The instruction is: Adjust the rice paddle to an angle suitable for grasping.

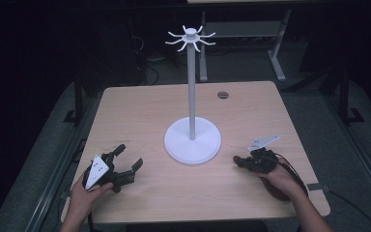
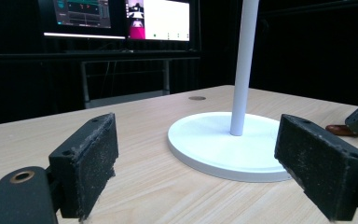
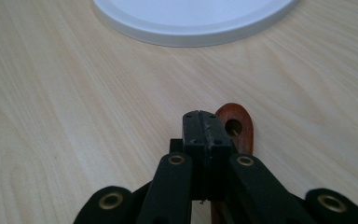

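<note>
Near edge, left: the left gripper (image 1: 128,166) is held low over the wooden table (image 1: 140,104), jaws spread wide and empty, aimed at the stand as if kept ready.
Near edge, right: the right gripper (image 3: 204,128) is pressed down at the tabletop, jaws clenched together; a reddish-brown wooden handle (image 3: 235,125) with a hanging hole is seen touching beside and under them. Whether it is pinched cannot be told.
Table centre: a white hook stand (image 1: 192,140) is set between both grippers, within easy reach.
Top of pole: the hooks (image 1: 190,38) are left bare, likely meant for the handle's hole.
</note>
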{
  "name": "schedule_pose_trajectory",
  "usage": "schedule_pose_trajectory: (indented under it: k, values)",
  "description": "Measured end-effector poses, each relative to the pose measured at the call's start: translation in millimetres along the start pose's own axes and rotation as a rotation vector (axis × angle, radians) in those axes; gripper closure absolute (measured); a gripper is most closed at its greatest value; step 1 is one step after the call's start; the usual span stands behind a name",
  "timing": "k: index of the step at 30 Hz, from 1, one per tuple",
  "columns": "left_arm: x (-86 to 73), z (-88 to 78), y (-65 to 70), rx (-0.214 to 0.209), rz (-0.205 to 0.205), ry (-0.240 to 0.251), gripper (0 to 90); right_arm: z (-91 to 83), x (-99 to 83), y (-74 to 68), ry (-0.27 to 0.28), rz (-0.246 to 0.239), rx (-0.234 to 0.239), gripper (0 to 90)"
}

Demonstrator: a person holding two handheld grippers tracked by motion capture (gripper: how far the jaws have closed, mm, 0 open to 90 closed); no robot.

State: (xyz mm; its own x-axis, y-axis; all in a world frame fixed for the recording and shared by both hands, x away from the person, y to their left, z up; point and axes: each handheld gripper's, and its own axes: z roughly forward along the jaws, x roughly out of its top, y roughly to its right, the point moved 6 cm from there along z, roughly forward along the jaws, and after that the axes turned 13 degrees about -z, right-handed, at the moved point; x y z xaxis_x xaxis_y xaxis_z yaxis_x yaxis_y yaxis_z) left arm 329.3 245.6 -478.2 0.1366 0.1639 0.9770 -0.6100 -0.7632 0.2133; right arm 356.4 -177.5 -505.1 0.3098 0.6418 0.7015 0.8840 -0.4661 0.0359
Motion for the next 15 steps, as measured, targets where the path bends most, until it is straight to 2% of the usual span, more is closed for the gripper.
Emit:
schedule_pose_trajectory:
  k: [8, 13, 14, 15]
  values:
    - [0.0, 0.0, -0.1, 0.0, 0.0, -0.001, 12.9, -7.5, -7.3, 12.0, 0.001, 0.041, -0.036, 90.0]
    - [0.0, 0.0, 0.0, 0.0, 0.0, 0.0, 12.9, -12.5, -7.6, 13.9, 0.017, 0.063, -0.034, 89.4]
    - [0.0, 0.0, 0.1, 0.0, 0.0, 0.001, 12.9, -15.1, -6.7, 13.5, 0.026, 0.076, -0.027, 85.8]
    - [0.0, 0.0, 0.1, 0.0, 0.0, 0.0, 12.9, -15.1, -6.7, 13.5, 0.026, 0.076, -0.027, 85.8]
